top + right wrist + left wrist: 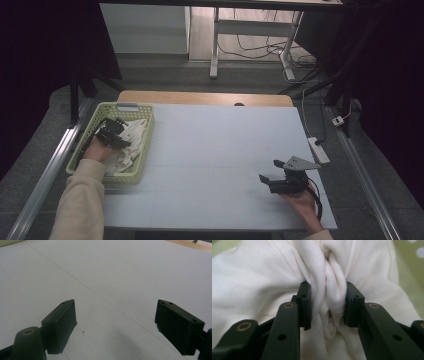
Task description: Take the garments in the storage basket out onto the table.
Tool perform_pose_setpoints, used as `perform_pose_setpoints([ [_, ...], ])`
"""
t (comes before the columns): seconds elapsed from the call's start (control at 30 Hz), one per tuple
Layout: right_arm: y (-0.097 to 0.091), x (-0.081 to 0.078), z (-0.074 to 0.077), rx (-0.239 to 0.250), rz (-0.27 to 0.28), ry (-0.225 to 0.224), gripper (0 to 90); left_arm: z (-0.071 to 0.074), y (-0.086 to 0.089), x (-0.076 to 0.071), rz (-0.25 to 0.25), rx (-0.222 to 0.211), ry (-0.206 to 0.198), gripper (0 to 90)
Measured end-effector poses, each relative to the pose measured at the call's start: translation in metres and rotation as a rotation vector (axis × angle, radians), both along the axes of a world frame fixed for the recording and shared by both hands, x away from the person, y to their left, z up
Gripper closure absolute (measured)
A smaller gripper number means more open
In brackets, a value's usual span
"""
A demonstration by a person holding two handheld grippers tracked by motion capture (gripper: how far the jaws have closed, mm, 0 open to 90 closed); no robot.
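— Left gripper [327, 302]?
— Clamped on a bunched fold of crumpled cream-white cloth [262, 280], fabric squeezed between both black pads. Seen from above down inside the pale green perforated plastic basket [142, 145], at the table's left edge.
— And the cloth itself?
— Heaped in that basket, spread toward its right wall.
— Right gripper [115, 325]?
— Jaws wide apart, holding nothing, hovering just over the flat white table [125, 270]. In the high view, near the front right corner, well apart from the basket, with a grey three-cornered plate on top and pointing left.
— Around the table?
— Strip of tan wood along the far edge; white power strip [318, 150] beside the right edge.
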State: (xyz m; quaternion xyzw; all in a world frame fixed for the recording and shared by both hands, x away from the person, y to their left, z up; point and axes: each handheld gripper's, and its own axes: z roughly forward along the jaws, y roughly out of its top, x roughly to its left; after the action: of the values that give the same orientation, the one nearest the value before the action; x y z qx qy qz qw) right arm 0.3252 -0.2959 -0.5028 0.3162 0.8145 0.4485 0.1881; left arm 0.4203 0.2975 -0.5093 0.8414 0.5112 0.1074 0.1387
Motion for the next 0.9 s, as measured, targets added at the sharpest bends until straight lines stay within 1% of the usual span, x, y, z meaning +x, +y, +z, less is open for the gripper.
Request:
perform_pose_setpoints([
  [0.03, 0.000, 0.000, 0.000, 0.000, 0.000, 0.000, 17.2, 0.001, 0.001, 0.000, -0.001, -0.004, -0.004, 64.3],
  [0.07, -0.001, 0.000, 0.000, 0.002, 0.001, 0.002, 17.2, 0.004, 0.003, -0.002, 0.004, -0.013, -0.022, 64.6],
  [0.1, -0.001, 0.000, 0.000, 0.002, 0.000, 0.002, 17.2, 0.004, 0.003, -0.002, 0.004, -0.013, -0.022, 64.6],
  [0.17, -0.001, 0.000, 0.000, 0.002, -0.001, 0.001, 17.2, 0.008, 0.004, -0.004, 0.012, -0.023, -0.047, 64.8],
  [0.2, -0.002, 0.000, 0.000, 0.003, -0.001, 0.001, 17.2, 0.013, 0.007, -0.006, 0.017, -0.032, -0.073, 64.7],
  [0.23, -0.002, 0.000, 0.000, 0.003, -0.002, 0.000, 17.2, 0.013, 0.007, -0.006, 0.017, -0.032, -0.073, 64.8],
  [0.3, -0.002, 0.000, 0.000, 0.001, -0.002, 0.000, 17.2, 0.019, 0.009, -0.009, 0.021, -0.044, -0.101, 64.8],
  [0.43, -0.002, 0.000, 0.000, -0.001, -0.003, 0.002, 17.2, 0.032, 0.016, -0.016, 0.025, -0.092, -0.145, 64.7],
  [0.57, -0.003, 0.000, 0.000, 0.003, -0.006, 0.001, 17.2, 0.043, 0.020, -0.022, 0.033, -0.123, -0.189, 64.7],
  [0.77, -0.003, -0.001, 0.000, 0.002, -0.009, -0.003, 17.3, 0.057, 0.025, -0.029, 0.039, -0.169, -0.245, 64.6],
  [0.9, -0.003, -0.001, -0.001, 0.003, -0.012, -0.004, 17.3, 0.065, 0.029, -0.035, 0.041, -0.215, -0.286, 64.6],
])
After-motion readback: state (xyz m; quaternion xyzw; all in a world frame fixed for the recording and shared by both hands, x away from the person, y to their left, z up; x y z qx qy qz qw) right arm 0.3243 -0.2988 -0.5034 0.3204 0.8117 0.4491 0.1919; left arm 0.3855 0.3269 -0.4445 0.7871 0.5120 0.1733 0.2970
